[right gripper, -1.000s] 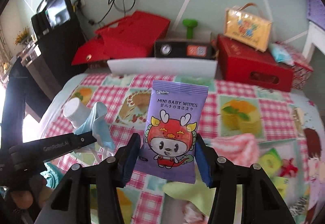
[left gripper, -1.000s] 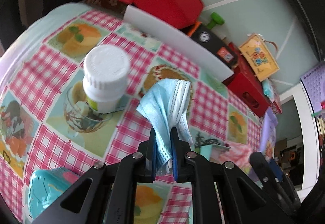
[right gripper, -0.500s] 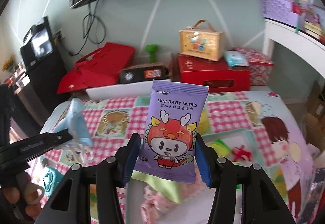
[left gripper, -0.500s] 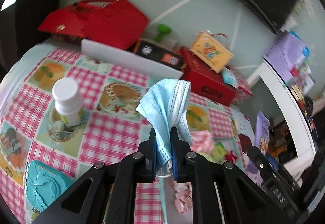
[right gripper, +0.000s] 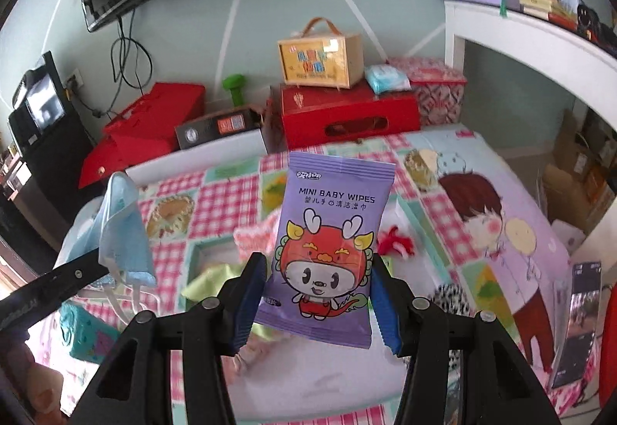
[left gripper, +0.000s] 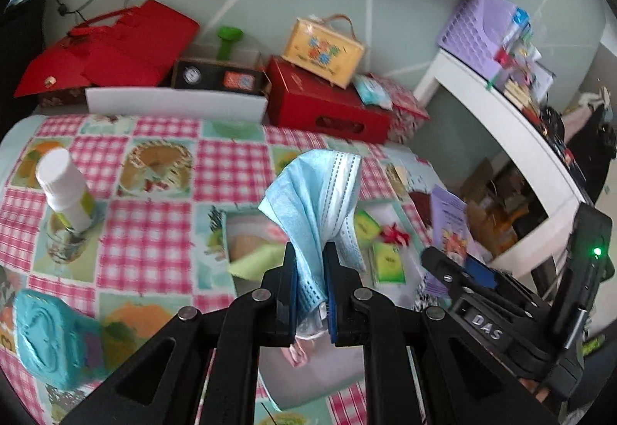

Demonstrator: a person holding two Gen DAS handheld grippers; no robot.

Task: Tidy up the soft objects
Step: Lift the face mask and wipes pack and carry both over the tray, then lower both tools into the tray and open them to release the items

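Left gripper [left gripper: 311, 272], black w/ blue pads, is clamped nearly closed on a pale blue pleated face mask [left gripper: 316, 201]; mask stands up out of the jaws, folded over, its white ear loops dangling below the pads. Right gripper [right gripper: 314, 294], same build, sits abt half open w/ both pads pressed on the sides of a purple "MINI BABY WIPES" packet [right gripper: 331, 232] w/ a red cartoon dragon, held upright and facing the cam. From the right cam the left gripper and its mask show at far left; from the left cam the right gripper shows at lower right, near. Below and ahead of both grippers: a white tray [left gripper: 308, 382] on the pink-checked picture tablecloth [left gripper: 154, 232], w/ a lime-green cloth [left gripper: 254, 263] and a pink cloth [right gripper: 254, 240] in it. Left of the left gripper stands a white plastic bottle [left gripper: 63, 189], tilted in the fisheye; a teal embossed pack [left gripper: 46, 340] lies nearer, at lower left. Beyond the table, past both grippers: red boxes [right gripper: 347, 112], a yellow carry case [right gripper: 320, 60] on top of one, pale green wall behind.
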